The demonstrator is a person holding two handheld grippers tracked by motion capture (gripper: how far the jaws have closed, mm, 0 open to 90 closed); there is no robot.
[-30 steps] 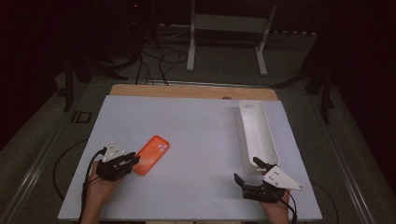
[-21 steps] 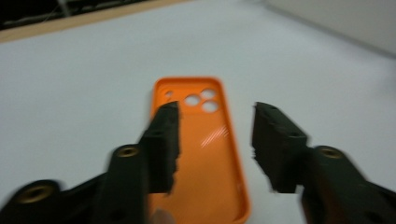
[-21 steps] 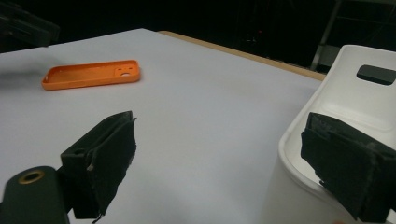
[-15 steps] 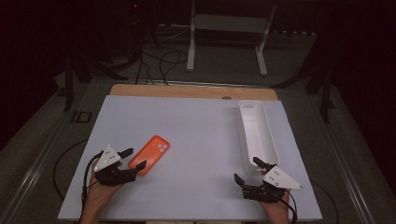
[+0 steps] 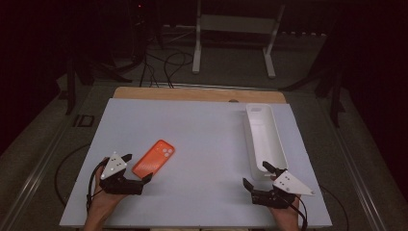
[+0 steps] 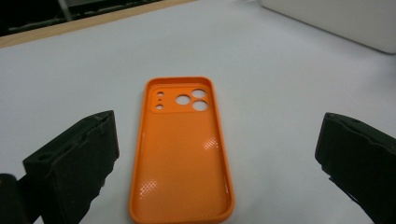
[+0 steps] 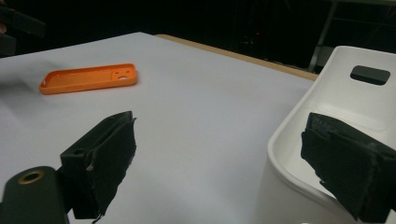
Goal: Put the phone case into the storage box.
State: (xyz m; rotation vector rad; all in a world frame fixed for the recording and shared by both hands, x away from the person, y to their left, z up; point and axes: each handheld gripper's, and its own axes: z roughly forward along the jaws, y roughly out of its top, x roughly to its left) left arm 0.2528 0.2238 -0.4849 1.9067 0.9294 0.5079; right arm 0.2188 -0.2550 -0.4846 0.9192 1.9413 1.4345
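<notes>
An orange phone case (image 5: 154, 158) lies flat on the white table top (image 5: 202, 144), inner side up, camera holes at its far end. My left gripper (image 5: 138, 167) is at its near end. Its jaws have just been opening and now stand wide; the case (image 6: 182, 149) lies between them with neither pad (image 6: 79, 163) touching it. My right gripper (image 5: 257, 175) rests open at the near end of a long white tray (image 5: 264, 137). In the right gripper view its jaws straddle the tray's near corner (image 7: 289, 140), one pad (image 7: 345, 163) over the tray.
The tray (image 7: 355, 93) has a handle slot in its far wall, and nothing shows inside it. A wooden strip (image 5: 192, 94) borders the table's far edge. Beyond it are a white stand (image 5: 235, 43) and cables on a dark floor.
The left gripper's jaws have opened off the near end of the orange case, and the hand drew back slightly. The case has stayed where it lay. The right gripper has not moved.
</notes>
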